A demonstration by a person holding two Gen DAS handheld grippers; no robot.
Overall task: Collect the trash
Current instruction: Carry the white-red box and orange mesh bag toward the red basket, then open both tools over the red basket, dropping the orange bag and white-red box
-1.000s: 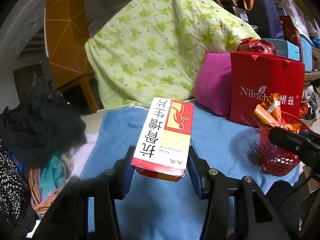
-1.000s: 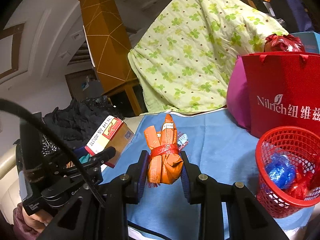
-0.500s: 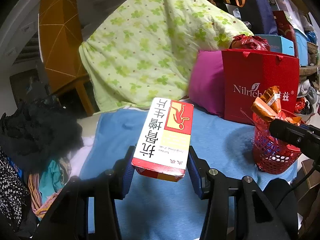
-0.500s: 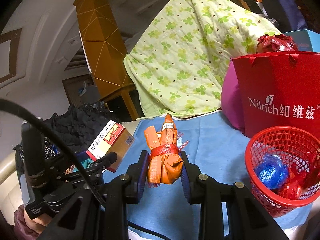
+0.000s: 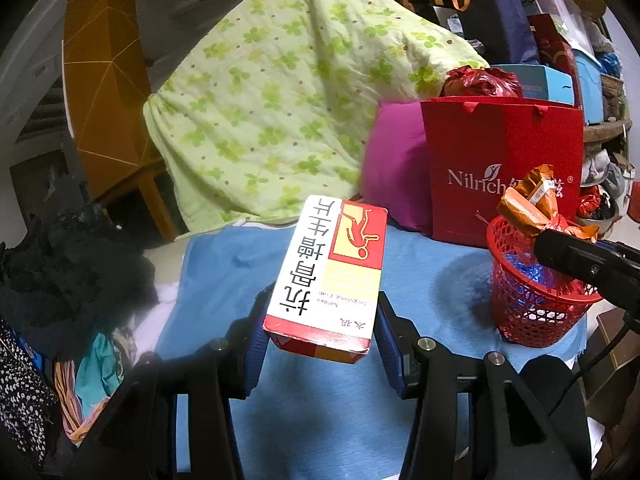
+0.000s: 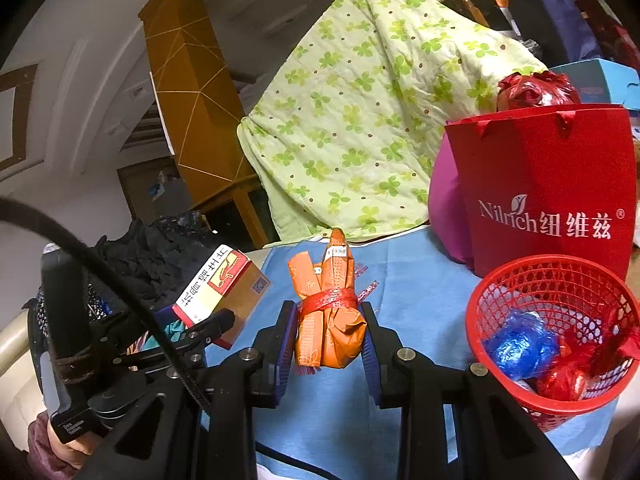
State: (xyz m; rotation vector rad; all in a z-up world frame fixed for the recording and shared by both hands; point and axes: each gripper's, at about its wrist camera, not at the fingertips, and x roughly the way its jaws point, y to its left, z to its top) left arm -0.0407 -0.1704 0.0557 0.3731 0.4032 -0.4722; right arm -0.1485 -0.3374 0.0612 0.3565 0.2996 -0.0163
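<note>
the soft blue cloth [image 5: 224, 264] on the table looks the same as a moment ago. the round red plastic basket [image 6: 516, 280], with shiny blue and red scraps in it, is now nearer the middle of the right view. both hands have drifted toward it, so dropping comes next, i think. the left gripper [image 5: 320, 332] still pinches the white and red cardboard box [image 5: 328, 276]. the right gripper [image 6: 330, 338] still squeezes the orange wrapper bundle [image 6: 328, 320] beside the basket.
</note>
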